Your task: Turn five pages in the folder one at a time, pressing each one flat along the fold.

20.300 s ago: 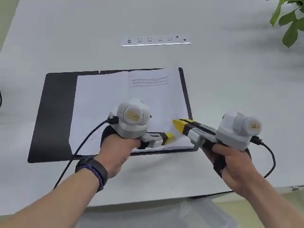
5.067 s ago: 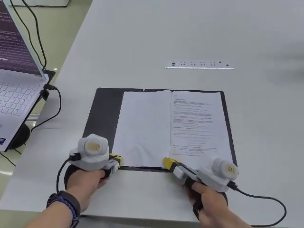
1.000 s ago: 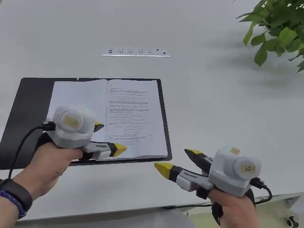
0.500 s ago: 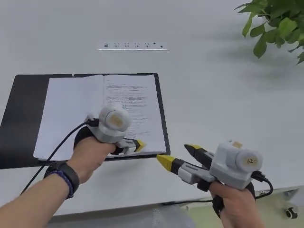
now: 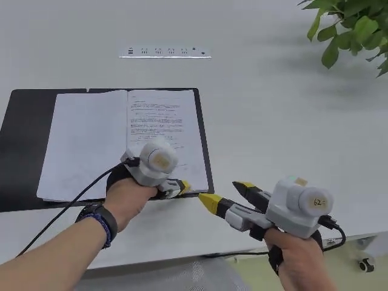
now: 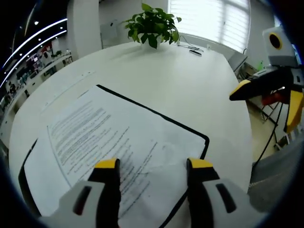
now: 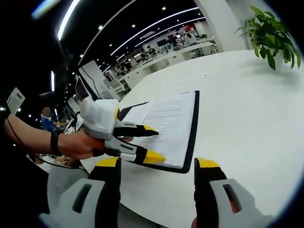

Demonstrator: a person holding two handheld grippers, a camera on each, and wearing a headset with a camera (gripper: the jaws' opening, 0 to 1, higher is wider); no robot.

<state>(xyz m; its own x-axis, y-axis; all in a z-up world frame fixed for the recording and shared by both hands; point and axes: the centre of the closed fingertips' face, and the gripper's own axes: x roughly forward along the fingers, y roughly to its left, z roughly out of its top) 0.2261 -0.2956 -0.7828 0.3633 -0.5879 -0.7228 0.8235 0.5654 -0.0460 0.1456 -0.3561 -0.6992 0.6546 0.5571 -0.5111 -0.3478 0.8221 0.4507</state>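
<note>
The black folder (image 5: pixel 18 151) lies open on the white table, a blank page (image 5: pixel 85 142) on its left and a printed page (image 5: pixel 163 127) on its right. My left gripper (image 5: pixel 179 187) hovers open over the printed page's near right corner; in the left gripper view its jaws (image 6: pixel 153 164) frame the printed page (image 6: pixel 109 137). My right gripper (image 5: pixel 227 194) is open and holds nothing, just off the folder's near right corner above bare table. In the right gripper view its jaws (image 7: pixel 157 163) point at the left gripper (image 7: pixel 151 143) and the folder (image 7: pixel 191 128).
A flush power strip (image 5: pixel 165 53) sits in the table beyond the folder. A potted plant (image 5: pixel 354 27) stands at the far right. The table's near edge runs just under my hands, and a cable (image 5: pixel 66 209) trails from the left gripper.
My left gripper has moved right across the printed page to the folder's near right corner. The right gripper has stayed open beside that corner. The head camera has shifted.
</note>
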